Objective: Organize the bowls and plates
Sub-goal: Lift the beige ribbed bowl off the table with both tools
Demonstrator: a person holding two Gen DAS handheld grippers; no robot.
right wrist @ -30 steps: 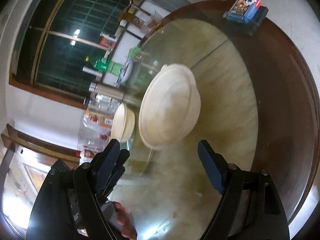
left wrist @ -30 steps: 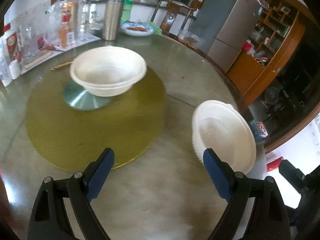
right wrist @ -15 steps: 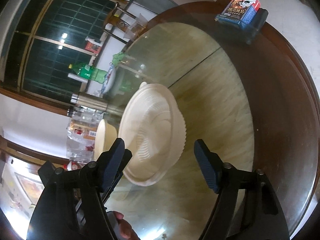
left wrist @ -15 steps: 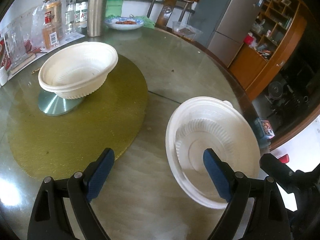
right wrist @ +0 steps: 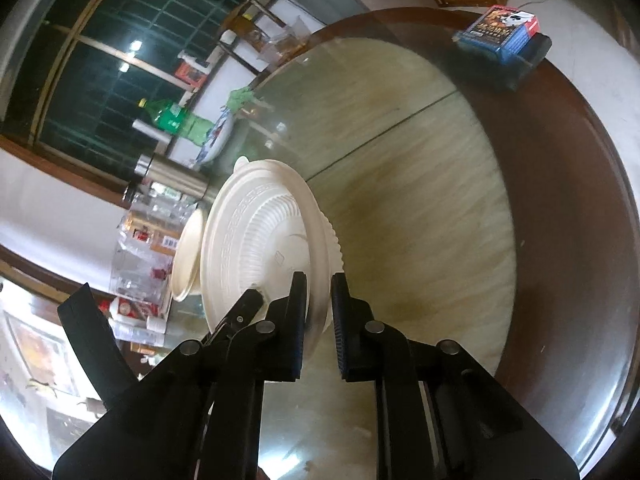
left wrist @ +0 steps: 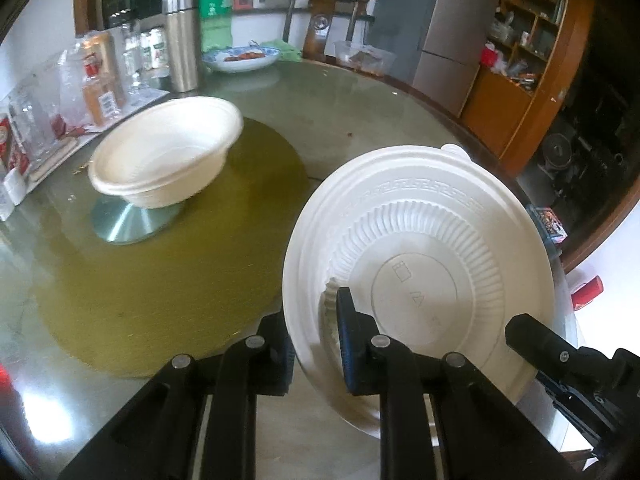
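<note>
Nearest in the left wrist view, the left tool (left wrist: 314, 334) has just been closing and now pinches the near-left rim of the white plate (left wrist: 420, 264), one blue pad outside the rim and one inside the well. In the same view the right tool's black finger reaches the plate's near-right edge. In the right wrist view the right tool (right wrist: 318, 314) has likewise just been closing and now clamps the plate's (right wrist: 256, 248) rim between its two pads. The plate is round, so it has no long axis; it sits tilted, its ribbed face turned toward the left camera, with a small tab at its far edge. Moulded marks show in its centre, but they cannot be read.

It hangs over the near right part of the round glass-topped bench (left wrist: 340, 108). Left of it lies a yellow-green round mat (left wrist: 168, 264). Farther left on that mat a white bowl (left wrist: 168, 156) stands mouth up on a silver disc (left wrist: 128, 224).

Along the far edge stand a steel flask (left wrist: 182, 44), a green bottle (left wrist: 216, 12) and a blue-rimmed dish (left wrist: 240, 58) of food. The bottle's label is too blurred to read. A blue box (right wrist: 500, 30) lies at the bench's dark rim in the right wrist view; its print is illegible.
</note>
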